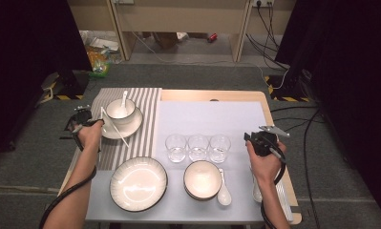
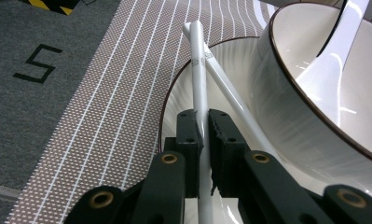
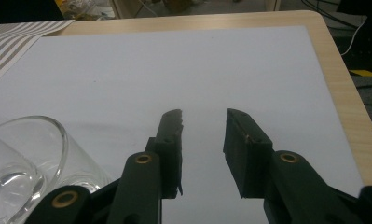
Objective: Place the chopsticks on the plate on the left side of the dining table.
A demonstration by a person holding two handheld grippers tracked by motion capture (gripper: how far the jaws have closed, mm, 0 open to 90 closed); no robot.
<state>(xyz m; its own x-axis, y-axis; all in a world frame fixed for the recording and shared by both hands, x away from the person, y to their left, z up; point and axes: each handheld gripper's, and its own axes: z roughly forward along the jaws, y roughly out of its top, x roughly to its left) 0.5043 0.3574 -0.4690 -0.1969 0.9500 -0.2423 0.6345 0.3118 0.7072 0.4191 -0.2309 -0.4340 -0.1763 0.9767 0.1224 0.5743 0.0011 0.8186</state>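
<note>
Left claw [image 2: 201,128] clamps one white plastic chopstick [image 2: 198,70] over the white saucer [image 2: 181,93] near the counter's far-left corner; next, it likely needs laying parallel beside its crossing twin [image 2: 230,93]. Right claw [image 3: 203,122] gapes empty.

The chopstick [image 2: 196,65] passes behind the jaws; its lower end is cut off by the frame edge. The glass [image 3: 20,168] is cropped at bottom left.

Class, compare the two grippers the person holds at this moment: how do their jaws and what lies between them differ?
The left gripper has its jaws closed on a white chopstick; the right gripper has its jaws apart with nothing between them. The left is over the striped placemat, the right over the white mat. Both have black jaws.
</note>
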